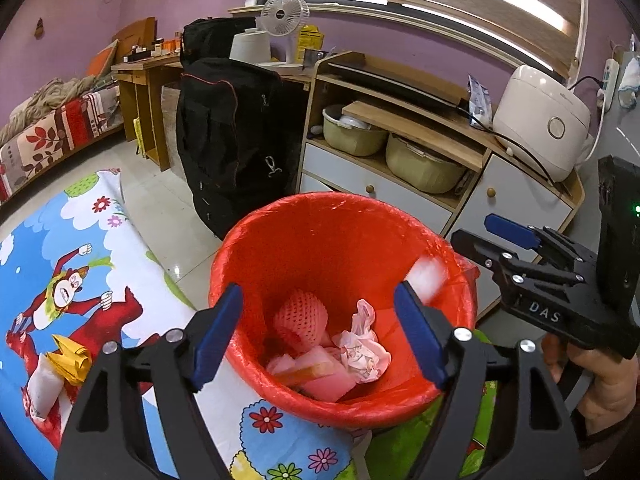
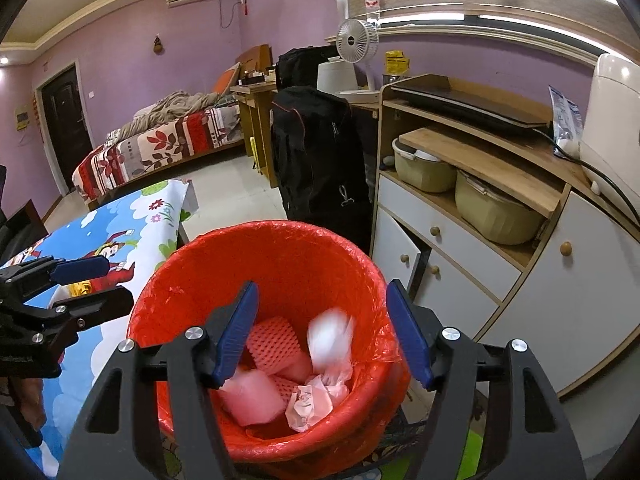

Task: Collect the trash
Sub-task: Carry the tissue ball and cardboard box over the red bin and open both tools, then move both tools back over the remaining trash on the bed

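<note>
A bin lined with a red bag [image 1: 320,236] [image 2: 280,260] stands at the edge of the table, right in front of both grippers. It holds a pink foam net [image 1: 300,320] [image 2: 274,340], crumpled pink paper [image 1: 364,350] [image 2: 310,400] and pink foam pieces. A blurred white piece [image 1: 426,280] [image 2: 330,340] is in mid-air inside the bin's mouth, touching no pad. My left gripper [image 1: 320,336] [image 2: 96,286] is open over the bin and holds nothing. My right gripper [image 2: 322,334] [image 1: 492,240] is open too, at the bin's right rim. On the tablecloth lie a yellow wrapper [image 1: 72,360] and a white packet [image 1: 44,392].
A cartoon-print tablecloth [image 1: 100,240] [image 2: 120,232] covers the table left of the bin. Behind the bin stands a black bag [image 1: 236,140] [image 2: 320,160]. A wooden cabinet with white drawers [image 1: 400,184] [image 2: 480,260] carries a rice cooker [image 1: 540,120]. A bed [image 2: 160,144] lies far left.
</note>
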Available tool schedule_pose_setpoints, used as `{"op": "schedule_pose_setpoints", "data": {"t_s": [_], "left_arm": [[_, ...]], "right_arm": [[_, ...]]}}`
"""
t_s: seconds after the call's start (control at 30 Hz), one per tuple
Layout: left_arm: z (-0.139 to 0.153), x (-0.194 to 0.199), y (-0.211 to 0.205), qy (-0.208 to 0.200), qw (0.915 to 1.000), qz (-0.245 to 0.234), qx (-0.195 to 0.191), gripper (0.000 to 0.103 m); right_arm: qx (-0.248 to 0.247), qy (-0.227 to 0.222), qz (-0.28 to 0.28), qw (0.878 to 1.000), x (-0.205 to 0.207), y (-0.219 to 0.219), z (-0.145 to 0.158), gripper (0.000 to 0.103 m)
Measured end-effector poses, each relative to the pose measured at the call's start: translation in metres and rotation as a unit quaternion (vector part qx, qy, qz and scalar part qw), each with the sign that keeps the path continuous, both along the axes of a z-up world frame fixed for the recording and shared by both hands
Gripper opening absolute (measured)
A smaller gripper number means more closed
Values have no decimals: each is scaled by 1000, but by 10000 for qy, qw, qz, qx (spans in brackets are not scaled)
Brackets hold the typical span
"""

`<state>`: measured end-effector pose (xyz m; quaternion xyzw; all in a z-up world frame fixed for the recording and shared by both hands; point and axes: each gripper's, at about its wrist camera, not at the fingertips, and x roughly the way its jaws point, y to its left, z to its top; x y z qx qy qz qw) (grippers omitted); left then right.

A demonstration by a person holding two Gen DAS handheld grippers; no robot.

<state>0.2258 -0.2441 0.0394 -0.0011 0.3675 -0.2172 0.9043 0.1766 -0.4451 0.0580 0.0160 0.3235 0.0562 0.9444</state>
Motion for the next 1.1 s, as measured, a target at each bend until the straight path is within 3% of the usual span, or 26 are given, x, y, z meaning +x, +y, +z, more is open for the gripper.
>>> {"op": "schedule_pose_setpoints", "data": {"t_s": [0.4,1.1], "left_arm": [[0,-5,39,-41,9990,443,-63,75],[-6,-35,131,-29,9895,1442,-112,75]], "right_arm": [[24,-20,107,9999,1,10,1,69],[82,2,803,9967,2,74,1,76]]}}
